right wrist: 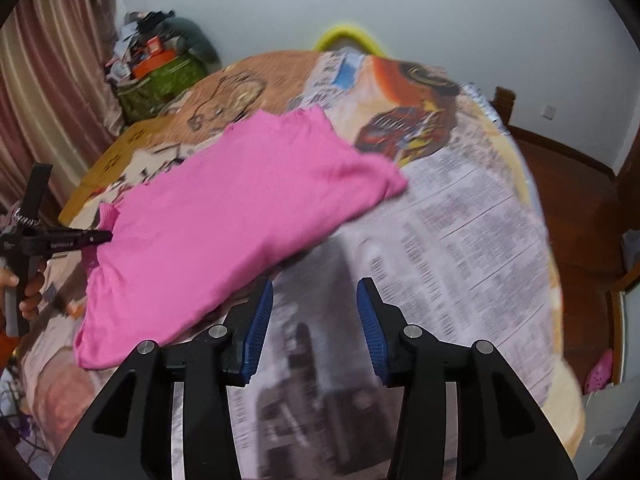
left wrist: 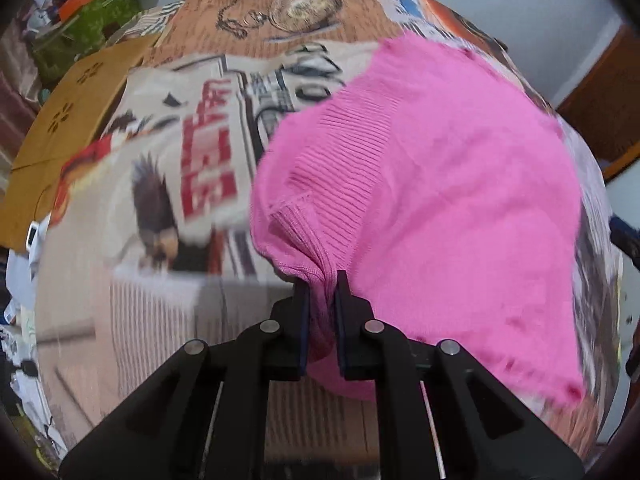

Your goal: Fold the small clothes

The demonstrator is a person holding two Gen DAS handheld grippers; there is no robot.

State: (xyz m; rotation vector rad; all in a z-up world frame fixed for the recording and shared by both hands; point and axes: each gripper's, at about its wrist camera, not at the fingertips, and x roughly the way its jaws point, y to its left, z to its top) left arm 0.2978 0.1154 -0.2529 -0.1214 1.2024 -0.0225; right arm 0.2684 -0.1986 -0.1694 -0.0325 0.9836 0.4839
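Note:
A small pink knitted top (left wrist: 432, 200) lies spread on a bed covered with a newspaper-print sheet (left wrist: 168, 320). My left gripper (left wrist: 320, 284) is shut on a bunched ribbed edge of the pink top, the fabric pinched between its pads. In the right wrist view the pink top (right wrist: 224, 216) lies to the left, and the left gripper (right wrist: 106, 236) grips it at its left edge, held by a hand (right wrist: 28, 284). My right gripper (right wrist: 314, 292) is open over the printed sheet (right wrist: 460, 240), just right of the top's near edge, with nothing between its fingers.
A green box with clutter (right wrist: 160, 76) stands at the far left by a curtain (right wrist: 48, 100). A wooden bed frame (right wrist: 560, 168) runs along the right. A yellow ring-shaped object (right wrist: 348, 38) shows beyond the bed's far end. A pink shoe (right wrist: 598, 370) lies on the floor.

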